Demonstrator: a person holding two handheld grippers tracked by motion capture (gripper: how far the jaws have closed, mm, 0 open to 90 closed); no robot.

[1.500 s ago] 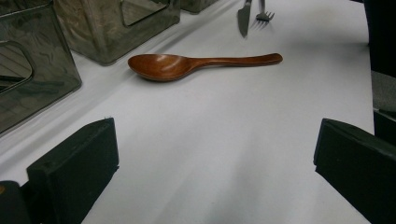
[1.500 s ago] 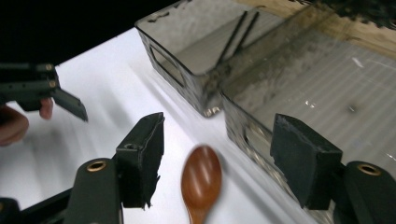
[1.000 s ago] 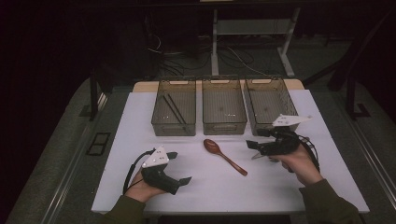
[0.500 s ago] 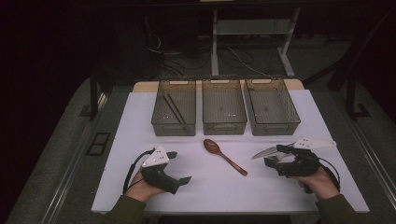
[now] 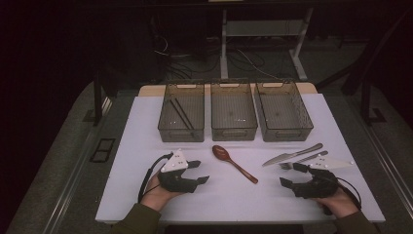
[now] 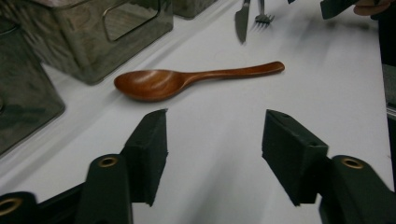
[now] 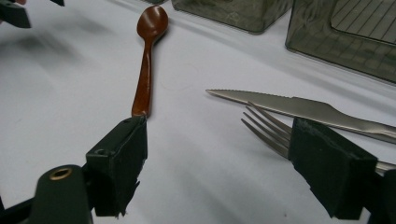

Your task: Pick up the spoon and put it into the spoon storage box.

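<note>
A brown wooden spoon [image 5: 234,163] lies at the middle of the white table [image 5: 146,146], bowl towards the bins. A steel knife [image 5: 292,155] and fork [image 5: 303,160] lie side by side at the right. My left gripper [image 5: 202,171] rests near the front edge, left of the spoon [image 6: 187,79]. It is open, its jaws have just been closing, and nothing is between them [image 6: 215,126]. My right gripper [image 5: 288,174] is open a little wider than a second ago and holds nothing [image 7: 219,135]. The fork's tines [image 7: 266,128] lie beside its right jaw, with the knife [image 7: 299,107] beyond.
Three clear bins stand in a row at the back: the left bin [image 5: 168,127] holds dark chopsticks [image 5: 181,114], the middle bin [image 5: 234,132] and right bin [image 5: 304,122] look bare. Open white tabletop lies between the two grippers.
My right hand has drawn back from the right bin towards the front right corner. The knife and fork now lie in plain sight ahead of it. The left hand stayed put.
</note>
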